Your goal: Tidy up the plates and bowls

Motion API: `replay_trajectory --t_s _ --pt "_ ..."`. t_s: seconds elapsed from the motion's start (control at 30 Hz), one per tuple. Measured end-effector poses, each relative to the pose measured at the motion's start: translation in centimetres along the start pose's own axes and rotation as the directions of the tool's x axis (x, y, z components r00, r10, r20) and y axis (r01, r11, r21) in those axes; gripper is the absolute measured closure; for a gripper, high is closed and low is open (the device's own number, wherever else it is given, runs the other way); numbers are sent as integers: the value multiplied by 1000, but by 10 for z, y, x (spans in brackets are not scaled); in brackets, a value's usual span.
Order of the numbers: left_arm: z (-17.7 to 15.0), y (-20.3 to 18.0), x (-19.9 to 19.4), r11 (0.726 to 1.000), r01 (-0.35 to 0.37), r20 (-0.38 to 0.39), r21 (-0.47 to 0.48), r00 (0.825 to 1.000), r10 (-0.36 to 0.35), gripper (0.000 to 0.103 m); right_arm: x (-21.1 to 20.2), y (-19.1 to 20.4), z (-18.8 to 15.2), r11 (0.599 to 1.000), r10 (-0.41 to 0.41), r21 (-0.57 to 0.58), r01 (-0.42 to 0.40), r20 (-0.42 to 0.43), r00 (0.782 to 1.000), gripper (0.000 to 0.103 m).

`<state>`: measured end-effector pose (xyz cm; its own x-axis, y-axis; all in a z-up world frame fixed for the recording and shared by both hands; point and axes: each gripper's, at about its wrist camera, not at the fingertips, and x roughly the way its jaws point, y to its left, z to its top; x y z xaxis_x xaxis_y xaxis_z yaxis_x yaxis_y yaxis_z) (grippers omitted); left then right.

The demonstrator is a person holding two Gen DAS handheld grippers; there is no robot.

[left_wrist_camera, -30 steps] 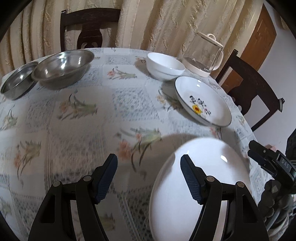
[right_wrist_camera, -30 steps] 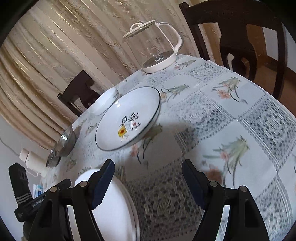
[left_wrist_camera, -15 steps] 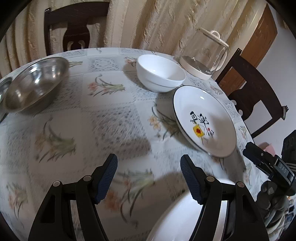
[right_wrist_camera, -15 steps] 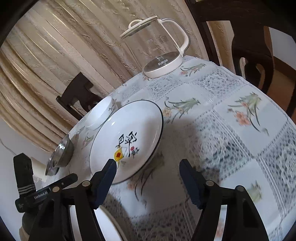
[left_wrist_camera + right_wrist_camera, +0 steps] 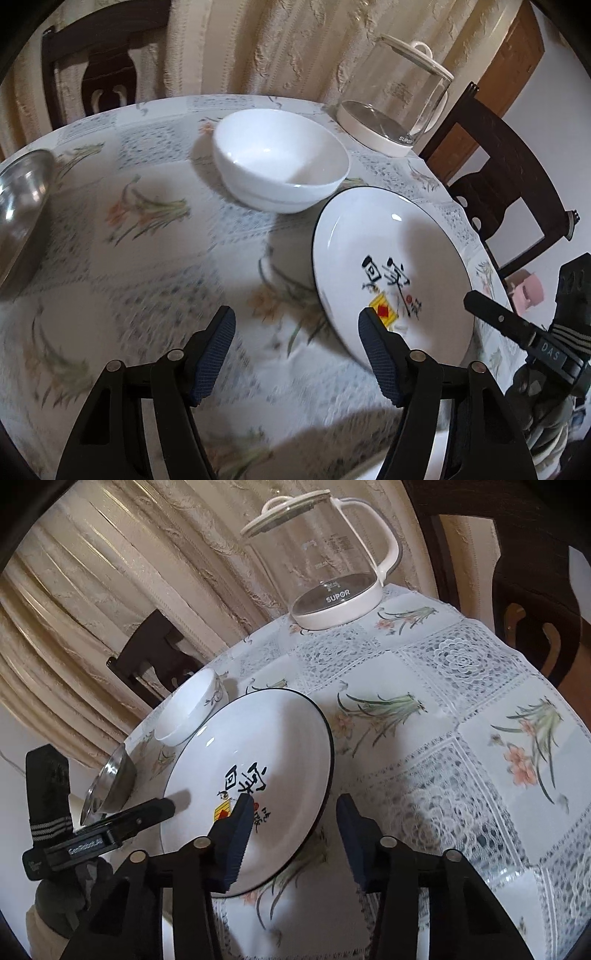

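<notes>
A white plate with a dark rim and a painted motif [image 5: 388, 240] lies on the flowered tablecloth, right of a white bowl [image 5: 280, 158]. My left gripper [image 5: 297, 350] is open just in front of the plate's left edge, nothing between its fingers. My right gripper [image 5: 293, 838] is open too and straddles the near rim of the plate [image 5: 266, 738]: the left finger hangs over the inside, the right finger stands outside the rim. The bowl [image 5: 192, 712] sits just behind the plate. A steel bowl [image 5: 22, 214] is at the far left.
A glass kettle [image 5: 332, 561] stands behind the plate near the table's far edge. Dark wooden chairs [image 5: 506, 192] ring the table. A sliver of plain white plate [image 5: 168, 934] shows at the bottom edge. The steel bowl [image 5: 110, 779] sits left of the white bowl.
Both grippers have moved forward over the table toward the patterned plate. The plain white plate has dropped almost out of view below. The right gripper's fingers now straddle the patterned plate's rim.
</notes>
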<state>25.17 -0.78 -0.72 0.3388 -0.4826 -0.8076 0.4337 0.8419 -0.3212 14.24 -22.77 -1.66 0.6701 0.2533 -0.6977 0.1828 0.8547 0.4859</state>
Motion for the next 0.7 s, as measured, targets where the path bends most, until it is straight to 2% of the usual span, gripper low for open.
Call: replay_trajectory --t_s 0.23,0.47,0.7 --pt "11 -12 25 999 20 -52 40 998 -18 57 12 -4 4 1000 9 -5 -9 -33 999 60" --pt "21 -29 38 988 37 -91 150 996 -23 57 22 -1 4 999 18 -33 -20 -65 998 64" --pt "24 -34 41 984 36 -80 173 997 -23 60 21 0 3 999 6 -53 -10 -65 998 65"
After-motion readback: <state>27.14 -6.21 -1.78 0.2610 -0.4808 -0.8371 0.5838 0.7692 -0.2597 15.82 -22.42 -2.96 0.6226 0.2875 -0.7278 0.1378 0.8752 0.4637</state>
